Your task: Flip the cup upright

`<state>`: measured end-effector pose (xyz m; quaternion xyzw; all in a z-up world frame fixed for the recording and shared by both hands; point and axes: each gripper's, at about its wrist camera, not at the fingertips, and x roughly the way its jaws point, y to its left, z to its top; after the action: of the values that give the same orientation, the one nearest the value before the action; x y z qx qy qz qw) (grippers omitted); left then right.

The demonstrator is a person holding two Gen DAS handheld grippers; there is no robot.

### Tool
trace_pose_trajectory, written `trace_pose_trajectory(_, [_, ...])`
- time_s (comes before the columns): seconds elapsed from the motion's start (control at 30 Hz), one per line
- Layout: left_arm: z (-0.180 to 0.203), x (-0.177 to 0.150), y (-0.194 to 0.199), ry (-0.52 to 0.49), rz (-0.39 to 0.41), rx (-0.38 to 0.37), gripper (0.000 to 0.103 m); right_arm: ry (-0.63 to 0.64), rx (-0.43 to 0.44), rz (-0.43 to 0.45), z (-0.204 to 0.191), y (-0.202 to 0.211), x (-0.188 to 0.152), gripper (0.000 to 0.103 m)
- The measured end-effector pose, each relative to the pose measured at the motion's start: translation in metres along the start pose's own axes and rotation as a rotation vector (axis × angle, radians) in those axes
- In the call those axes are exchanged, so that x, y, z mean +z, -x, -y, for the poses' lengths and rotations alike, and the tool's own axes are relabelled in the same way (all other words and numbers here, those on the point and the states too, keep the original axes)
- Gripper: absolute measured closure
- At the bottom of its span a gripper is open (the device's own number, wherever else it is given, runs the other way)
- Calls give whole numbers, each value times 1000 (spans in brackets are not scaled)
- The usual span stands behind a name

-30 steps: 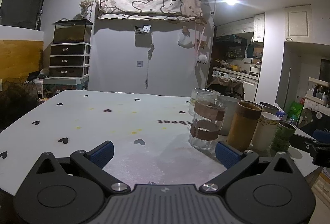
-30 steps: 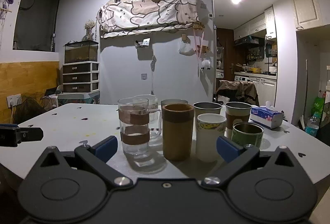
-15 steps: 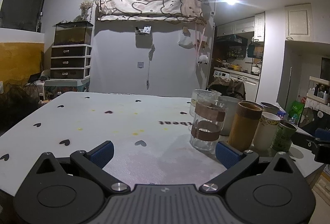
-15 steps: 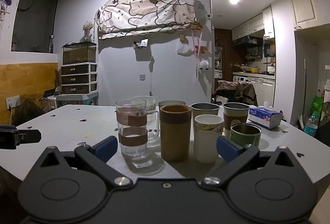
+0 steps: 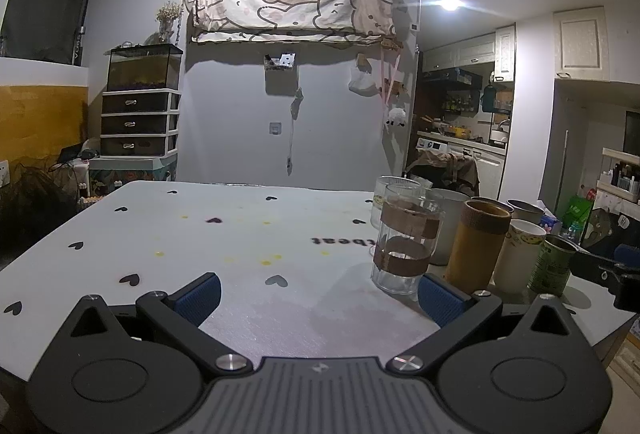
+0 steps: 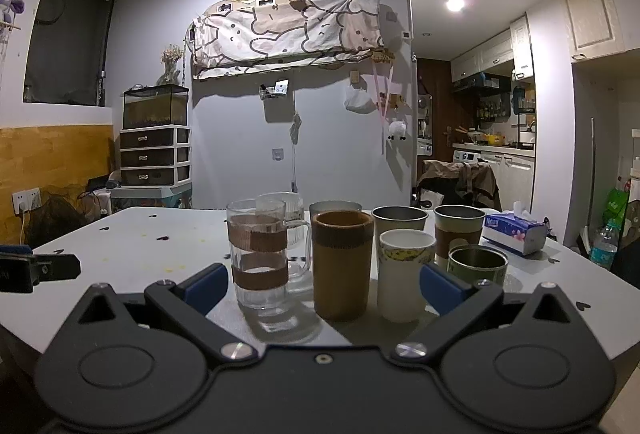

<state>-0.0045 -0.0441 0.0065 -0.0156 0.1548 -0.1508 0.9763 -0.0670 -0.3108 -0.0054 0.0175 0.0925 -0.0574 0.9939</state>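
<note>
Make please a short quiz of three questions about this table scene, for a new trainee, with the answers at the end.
1. True or false: the left gripper holds a cup.
2. In the right wrist view, which cup stands nearest the middle between the open fingers of the right gripper? A. glass mug B. brown cup C. green tin
3. Fill in: the blue box beside the cups, on the table, is a ____ box.

Key: 1. False, both grippers are open and hold nothing. 2. B. 3. Tissue.
</note>
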Motion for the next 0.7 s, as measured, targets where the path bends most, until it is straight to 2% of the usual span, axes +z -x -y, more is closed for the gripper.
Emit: trace_pose_trajectory(0.7, [0,0,0,-2,2,2,0,-9,-9,1,2,0,1,0])
